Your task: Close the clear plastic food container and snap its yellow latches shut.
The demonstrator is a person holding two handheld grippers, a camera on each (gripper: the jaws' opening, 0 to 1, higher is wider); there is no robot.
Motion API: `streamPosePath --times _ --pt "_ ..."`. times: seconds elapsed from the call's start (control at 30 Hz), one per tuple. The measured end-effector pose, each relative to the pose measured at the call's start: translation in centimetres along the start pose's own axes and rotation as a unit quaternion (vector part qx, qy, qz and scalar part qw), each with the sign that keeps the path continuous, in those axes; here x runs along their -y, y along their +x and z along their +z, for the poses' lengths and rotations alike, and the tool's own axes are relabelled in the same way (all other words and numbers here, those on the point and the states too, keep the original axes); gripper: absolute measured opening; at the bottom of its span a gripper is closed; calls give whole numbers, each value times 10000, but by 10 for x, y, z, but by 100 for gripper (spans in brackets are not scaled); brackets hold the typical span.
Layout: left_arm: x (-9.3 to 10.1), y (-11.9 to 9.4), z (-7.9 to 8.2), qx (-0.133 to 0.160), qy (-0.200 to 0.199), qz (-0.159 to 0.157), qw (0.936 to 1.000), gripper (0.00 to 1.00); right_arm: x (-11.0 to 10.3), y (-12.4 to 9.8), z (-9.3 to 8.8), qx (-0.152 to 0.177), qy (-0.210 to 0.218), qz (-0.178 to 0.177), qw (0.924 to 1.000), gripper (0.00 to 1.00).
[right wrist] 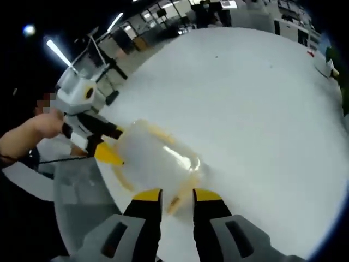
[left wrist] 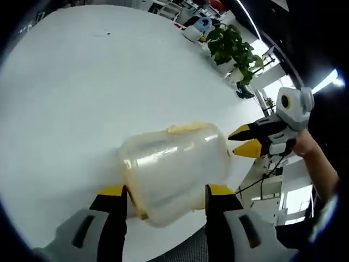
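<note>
The clear plastic container (left wrist: pixel 174 164) with pale yellow trim lies tilted above the white table (left wrist: pixel 82 82). My left gripper (left wrist: pixel 166 191) is shut on it, one jaw on each side. My right gripper (left wrist: pixel 242 141) comes in from the right, and its yellow tips stand slightly apart at the container's far edge. In the right gripper view the container (right wrist: pixel 158 155) lies just ahead of my right gripper (right wrist: pixel 177 196). A yellowish latch strip (right wrist: pixel 180 197) runs into the narrow gap between the jaws. My left gripper (right wrist: pixel 109 143) holds the container's far side.
The round white table (right wrist: pixel 262 98) stretches wide beyond the container. A potted plant (left wrist: pixel 234 49) stands past its far edge, with office desks behind. A person's hands (left wrist: pixel 313 155) (right wrist: pixel 32 131) hold the grippers. A grey chair (right wrist: pixel 82 202) sits below the table edge.
</note>
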State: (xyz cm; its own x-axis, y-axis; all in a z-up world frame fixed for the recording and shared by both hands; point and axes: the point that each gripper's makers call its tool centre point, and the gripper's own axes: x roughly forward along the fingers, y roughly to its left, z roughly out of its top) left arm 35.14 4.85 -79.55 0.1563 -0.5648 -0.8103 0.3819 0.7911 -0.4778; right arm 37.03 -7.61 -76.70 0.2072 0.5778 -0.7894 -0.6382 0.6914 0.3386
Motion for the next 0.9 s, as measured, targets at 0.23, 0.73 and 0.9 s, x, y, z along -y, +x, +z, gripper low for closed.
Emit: streamPosePath --times 0.23,0.73,0.9 --pt "-9 0 -16 -82 135 127 9998 59 -18 13 5 -92 -588 10 9982 20" --pt "-1 -21 14 205 1257 312 9914 56 -32 25 24 -70 -1010 195 9947 20" --pt "3 -21 19 147 1622 452 9856 57 -36 28 27 -118 -1157 233 9929 19"
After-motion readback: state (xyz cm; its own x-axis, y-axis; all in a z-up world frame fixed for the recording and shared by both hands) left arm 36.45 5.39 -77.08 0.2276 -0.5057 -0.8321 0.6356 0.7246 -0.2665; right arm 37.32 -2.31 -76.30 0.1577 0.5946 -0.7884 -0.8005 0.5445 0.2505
